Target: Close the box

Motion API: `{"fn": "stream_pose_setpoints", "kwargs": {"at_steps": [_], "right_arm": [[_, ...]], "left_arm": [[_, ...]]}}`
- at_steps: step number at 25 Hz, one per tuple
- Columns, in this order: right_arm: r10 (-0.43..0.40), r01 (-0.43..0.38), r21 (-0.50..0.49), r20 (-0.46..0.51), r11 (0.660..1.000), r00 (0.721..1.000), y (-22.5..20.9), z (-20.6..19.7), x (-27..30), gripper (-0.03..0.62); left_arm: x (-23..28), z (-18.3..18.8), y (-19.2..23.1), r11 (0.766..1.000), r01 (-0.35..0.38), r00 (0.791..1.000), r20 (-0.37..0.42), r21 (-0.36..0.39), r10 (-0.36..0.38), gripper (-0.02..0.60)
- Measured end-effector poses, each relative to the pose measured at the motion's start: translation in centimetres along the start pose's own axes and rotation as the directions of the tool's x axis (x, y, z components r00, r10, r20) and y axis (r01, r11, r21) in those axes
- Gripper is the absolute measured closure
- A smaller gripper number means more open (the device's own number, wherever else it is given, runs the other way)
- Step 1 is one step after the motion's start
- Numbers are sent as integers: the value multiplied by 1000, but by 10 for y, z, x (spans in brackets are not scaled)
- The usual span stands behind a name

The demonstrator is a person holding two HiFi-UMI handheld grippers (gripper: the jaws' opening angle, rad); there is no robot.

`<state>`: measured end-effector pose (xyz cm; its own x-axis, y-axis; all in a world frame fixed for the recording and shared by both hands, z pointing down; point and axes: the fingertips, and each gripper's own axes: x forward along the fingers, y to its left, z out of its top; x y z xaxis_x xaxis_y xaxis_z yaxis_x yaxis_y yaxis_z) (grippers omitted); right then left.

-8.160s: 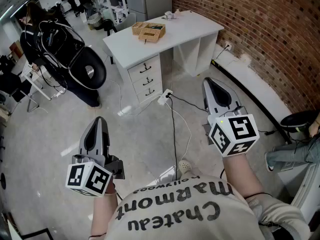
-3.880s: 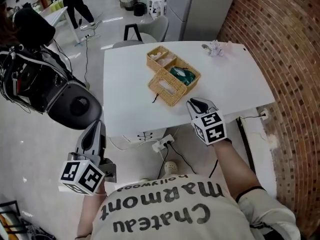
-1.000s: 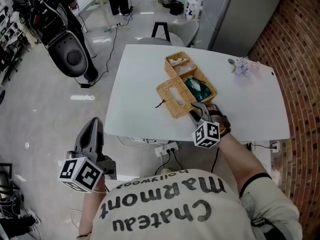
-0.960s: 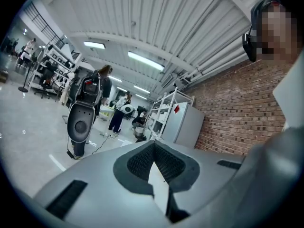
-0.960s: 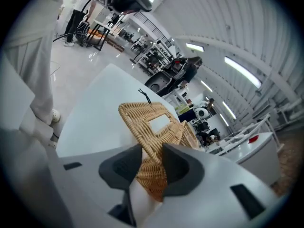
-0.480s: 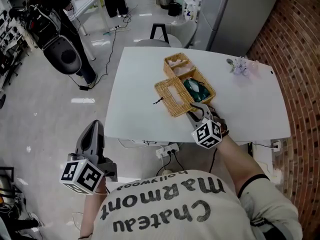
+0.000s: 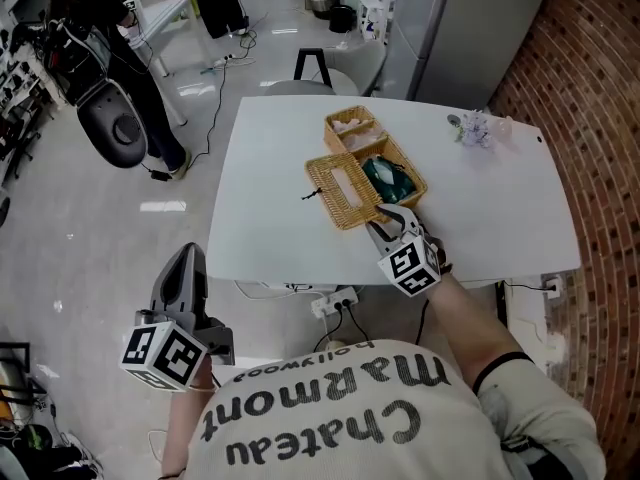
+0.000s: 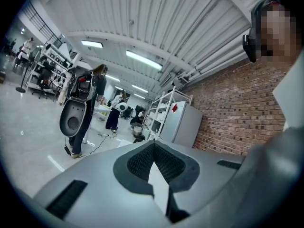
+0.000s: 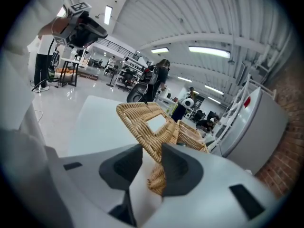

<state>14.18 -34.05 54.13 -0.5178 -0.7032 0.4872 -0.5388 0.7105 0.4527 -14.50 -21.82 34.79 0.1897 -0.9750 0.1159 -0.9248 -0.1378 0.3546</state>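
An open wicker box [image 7: 398,184] sits near the middle of the white table [image 7: 500,208], with something dark green inside. Its hinged wicker lid [image 7: 340,190] is folded out to the left. My right gripper [image 7: 378,218] reaches in from the table's near edge and is shut on the lid's near corner. In the right gripper view the lid [image 9: 149,122] stands tilted up, its woven rim pinched between the pads of the right gripper [image 9: 152,158]. My left gripper [image 7: 192,253] hangs low over the floor, well left of the table, shut and empty [image 8: 154,148].
A second wicker compartment [image 7: 348,128] adjoins the box at the back. A small pale bundle [image 7: 472,128] lies at the table's far right. A black stand [image 7: 318,63] is behind the table, a black bag [image 7: 105,118] stands at left, and a power strip [image 7: 335,298] lies under the near edge.
My right gripper has rolled about its own axis while keeping hold of the lid, which now sits more level in its view. The left gripper has stayed where it was.
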Motion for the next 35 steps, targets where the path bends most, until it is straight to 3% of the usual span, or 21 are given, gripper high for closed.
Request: {"fn": "stream_pose_setpoints", "kwargs": {"at_steps": [9, 18, 35], "right_arm": [[3, -8, 154, 31, 988, 1000, -2, 5, -1, 468], [-6, -23, 332, 87, 943, 996, -9, 9, -2, 467], [-4, -62, 489, 134, 870, 991, -17, 13, -4, 467]], "left_arm": [[2, -3, -5, 1000, 12, 1000, 1, 0, -12, 580], [2, -6, -7, 1000, 7, 1000, -3, 4, -7, 580], [5, -5, -6, 1000, -1, 1000, -6, 2, 1, 580]]}}
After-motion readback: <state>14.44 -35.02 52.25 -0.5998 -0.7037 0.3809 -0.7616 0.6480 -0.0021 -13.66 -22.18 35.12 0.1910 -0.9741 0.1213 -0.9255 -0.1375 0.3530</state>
